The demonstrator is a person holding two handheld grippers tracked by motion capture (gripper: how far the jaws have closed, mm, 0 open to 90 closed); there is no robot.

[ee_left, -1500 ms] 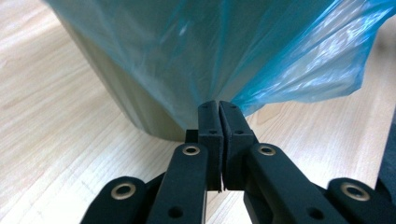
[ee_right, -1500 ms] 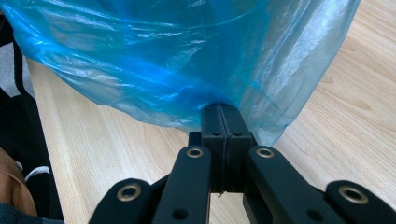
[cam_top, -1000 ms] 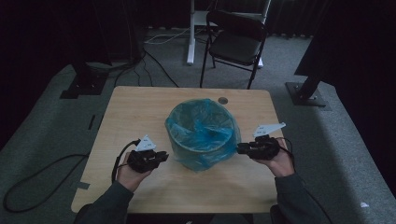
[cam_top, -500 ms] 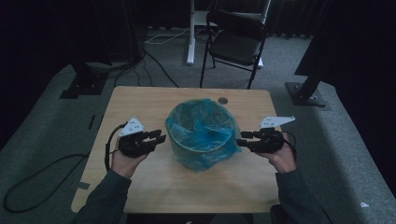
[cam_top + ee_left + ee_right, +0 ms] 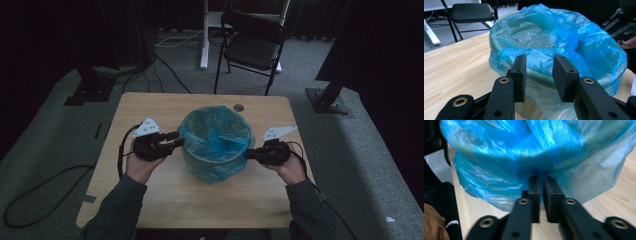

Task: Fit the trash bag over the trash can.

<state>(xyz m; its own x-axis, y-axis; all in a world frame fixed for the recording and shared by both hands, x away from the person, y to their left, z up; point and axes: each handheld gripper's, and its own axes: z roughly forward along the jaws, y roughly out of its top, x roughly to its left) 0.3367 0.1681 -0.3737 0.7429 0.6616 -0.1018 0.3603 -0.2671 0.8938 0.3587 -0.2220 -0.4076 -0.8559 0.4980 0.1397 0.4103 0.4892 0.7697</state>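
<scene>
A: Left gripper [image 5: 172, 140] has moved up beside the bin [image 5: 216, 145], jaws spread at its rim.

B: Right gripper [image 5: 248, 154]?

A: Pinching the blue bag [image 5: 506, 162] on the bin's opposite side, mid-table [image 5: 150, 200].

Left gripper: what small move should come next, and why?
Probably ease the left gripper forward and close it on the bag at the bin's rim. Its fingers stand open just short of the plastic, while the right gripper already looks pinched on the bag's far side.
</scene>
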